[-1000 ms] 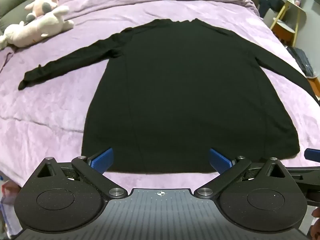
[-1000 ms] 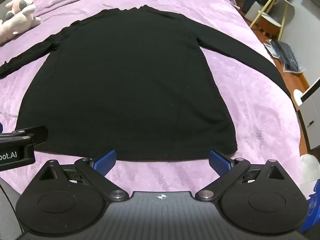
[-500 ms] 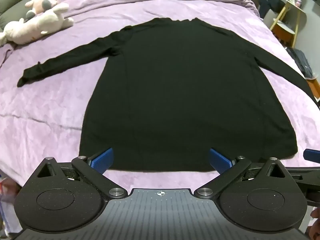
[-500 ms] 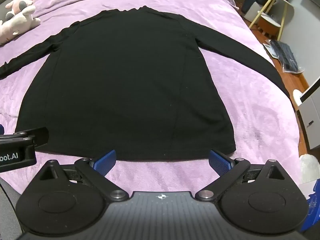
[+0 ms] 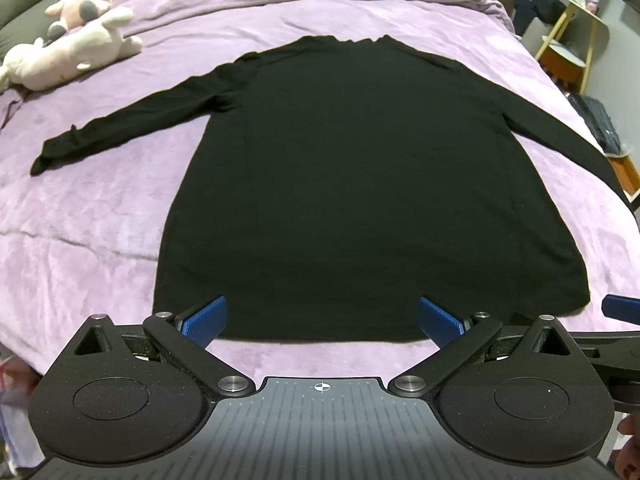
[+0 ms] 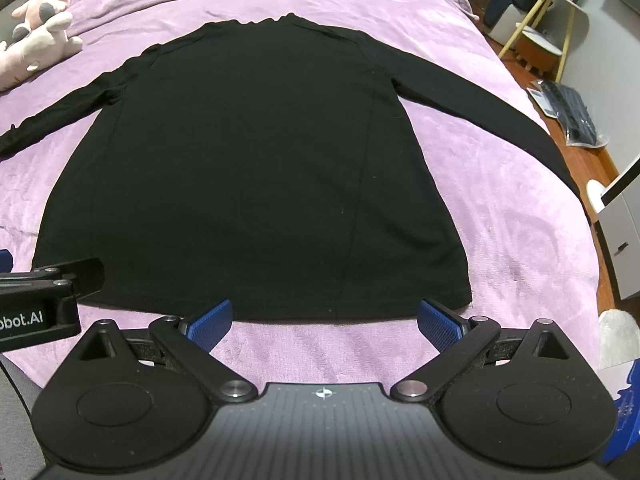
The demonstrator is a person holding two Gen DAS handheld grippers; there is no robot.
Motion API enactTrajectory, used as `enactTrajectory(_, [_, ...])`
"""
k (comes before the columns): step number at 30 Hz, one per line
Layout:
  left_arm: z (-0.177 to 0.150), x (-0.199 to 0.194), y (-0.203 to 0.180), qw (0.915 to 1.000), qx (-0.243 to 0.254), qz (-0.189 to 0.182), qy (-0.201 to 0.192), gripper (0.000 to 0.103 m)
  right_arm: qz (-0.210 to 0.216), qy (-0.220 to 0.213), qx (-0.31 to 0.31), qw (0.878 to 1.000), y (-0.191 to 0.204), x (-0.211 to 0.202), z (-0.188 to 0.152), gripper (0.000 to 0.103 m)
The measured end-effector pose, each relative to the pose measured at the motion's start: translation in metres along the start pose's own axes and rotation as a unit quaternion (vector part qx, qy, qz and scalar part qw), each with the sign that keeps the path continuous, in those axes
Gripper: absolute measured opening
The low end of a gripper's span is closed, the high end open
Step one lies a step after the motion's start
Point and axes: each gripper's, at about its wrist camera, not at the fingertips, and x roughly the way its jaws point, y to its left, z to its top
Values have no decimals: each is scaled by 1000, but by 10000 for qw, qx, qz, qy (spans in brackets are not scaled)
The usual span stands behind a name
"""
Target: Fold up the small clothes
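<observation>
A black long-sleeved knit top (image 5: 360, 184) lies flat, sleeves spread, on the purple plush bedspread (image 5: 80, 240), its collar toward twelve o'clock and hem toward six. The left gripper (image 5: 322, 318) and right gripper (image 6: 324, 320) both hang just short of the hem, blue fingers (image 5: 204, 320) wide apart and empty. Folding looks not yet begun; this seems the approach. The next move likely calls for pinching a hem corner or sleeve at nine or three o'clock.

A home bedroom: a bed (image 5: 100, 216) under a purple plush blanket, plush toys (image 5: 68, 56) near its head, and a small yellow-legged side table (image 6: 560, 8) on wooden floor (image 6: 600, 160).
</observation>
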Motion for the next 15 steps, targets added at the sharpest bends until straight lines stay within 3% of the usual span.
enactTrajectory(15, [1, 2, -1, 10000, -16, -15, 25, 103, 15, 16, 5, 10000, 2, 1, 2, 99])
